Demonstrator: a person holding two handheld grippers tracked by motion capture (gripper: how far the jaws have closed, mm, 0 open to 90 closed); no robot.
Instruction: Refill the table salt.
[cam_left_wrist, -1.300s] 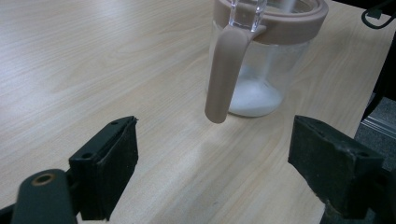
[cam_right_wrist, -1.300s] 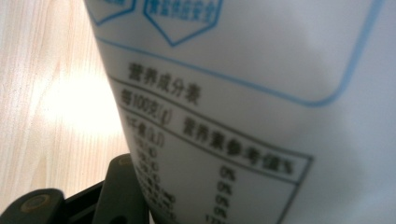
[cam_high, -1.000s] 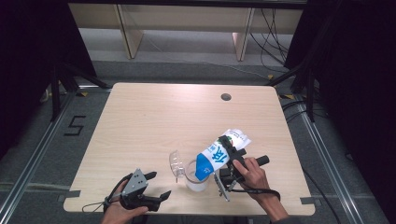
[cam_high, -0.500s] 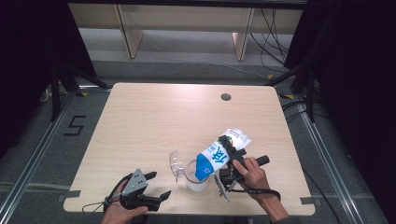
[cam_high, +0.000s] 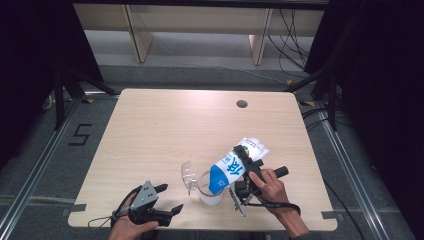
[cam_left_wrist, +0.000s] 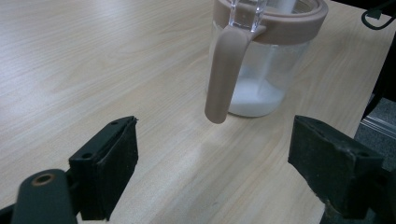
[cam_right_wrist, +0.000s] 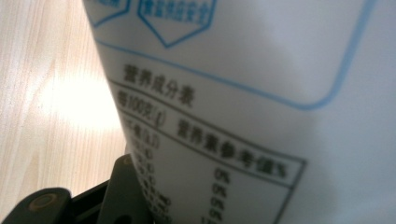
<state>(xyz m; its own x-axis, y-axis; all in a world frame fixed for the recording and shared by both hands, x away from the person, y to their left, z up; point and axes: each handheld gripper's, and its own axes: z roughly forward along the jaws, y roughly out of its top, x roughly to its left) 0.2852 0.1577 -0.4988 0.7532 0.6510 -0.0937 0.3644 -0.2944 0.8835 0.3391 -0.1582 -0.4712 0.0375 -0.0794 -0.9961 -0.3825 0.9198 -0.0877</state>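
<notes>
right gripper (cam_high: 243, 161) clamped on tilted white-and-blue pouch (cam_high: 235, 164), mouth over clear pitcher (cam_high: 210, 189) | pitcher lid (cam_high: 188, 175) flipped open | left gripper (cam_high: 167, 199) jaws apart, near table (cam_high: 165, 130) front edge, empty

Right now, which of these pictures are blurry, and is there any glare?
Right gripper view: the bag sits so close that its printed table is soft, and a bright glare patch lies on the table. Left gripper view: the pitcher is fairly sharp. High view: light sheen along the table's far edge.
</notes>
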